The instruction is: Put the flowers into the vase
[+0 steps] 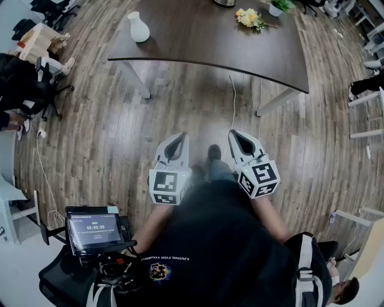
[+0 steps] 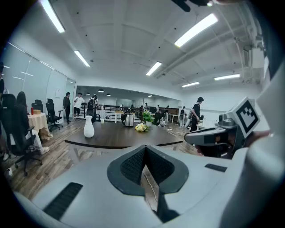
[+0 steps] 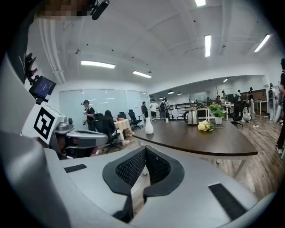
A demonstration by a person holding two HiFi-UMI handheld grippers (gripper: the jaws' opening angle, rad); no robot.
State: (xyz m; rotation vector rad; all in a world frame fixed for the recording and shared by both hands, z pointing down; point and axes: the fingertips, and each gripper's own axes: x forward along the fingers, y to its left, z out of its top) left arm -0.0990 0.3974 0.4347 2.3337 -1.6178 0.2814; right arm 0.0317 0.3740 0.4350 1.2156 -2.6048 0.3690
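Left tongs [image 1: 175, 141], right tongs [image 1: 240, 140] far from flowers [image 1: 249, 18]

The person wears a black T-shirt [image 1: 222, 240] with a line of white lettering [image 1: 172, 258] and a round coloured emblem [image 1: 159, 272] on the chest. Pale grey straps [image 1: 305, 264] show at both shoulders. The left gripper [image 1: 177, 141] and right gripper [image 1: 242, 139] have light grey shells, black meshed pads [image 2: 133, 164] lining the jaws, and each bears a white cube [image 1: 168, 186] printed with black square markers.
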